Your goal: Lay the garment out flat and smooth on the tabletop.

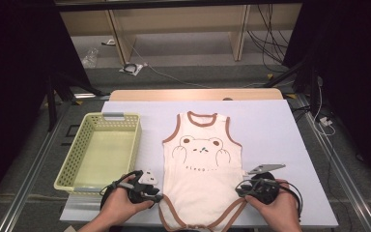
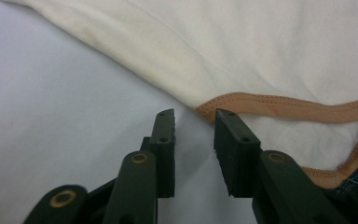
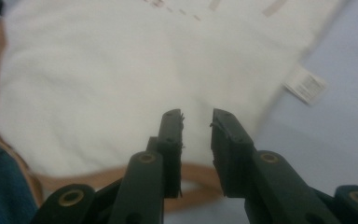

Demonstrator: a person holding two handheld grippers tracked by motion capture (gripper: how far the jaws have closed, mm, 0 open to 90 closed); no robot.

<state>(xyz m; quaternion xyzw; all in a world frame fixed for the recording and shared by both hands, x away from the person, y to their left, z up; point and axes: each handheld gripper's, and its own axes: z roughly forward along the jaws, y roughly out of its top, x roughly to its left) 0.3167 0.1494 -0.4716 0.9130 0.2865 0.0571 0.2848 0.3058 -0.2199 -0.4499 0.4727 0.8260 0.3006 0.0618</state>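
Note:
A cream sleeveless baby bodysuit (image 1: pixel 200 166) with brown trim and a bear print lies flat on the white table, neck away from me. My left gripper (image 1: pixel 158 197) sits at its lower left leg edge; in the left gripper view the left gripper (image 2: pixel 195 125) stands open, its jaws just short of the brown hem (image 2: pixel 270 105). At the lower right leg edge is my right gripper (image 1: pixel 240 189). In the right gripper view the right gripper (image 3: pixel 196 122) is open above the cream fabric (image 3: pixel 121 79), with nothing between its fingers. A white care label (image 3: pixel 306 84) sticks out at the side seam.
A pale yellow plastic basket (image 1: pixel 75 159) with nothing in it stands on the table left of the bodysuit. The table's front edge (image 1: pixel 198 225) runs just under my hands. Bare white cloth (image 1: pixel 275 130) spreads right of the garment.

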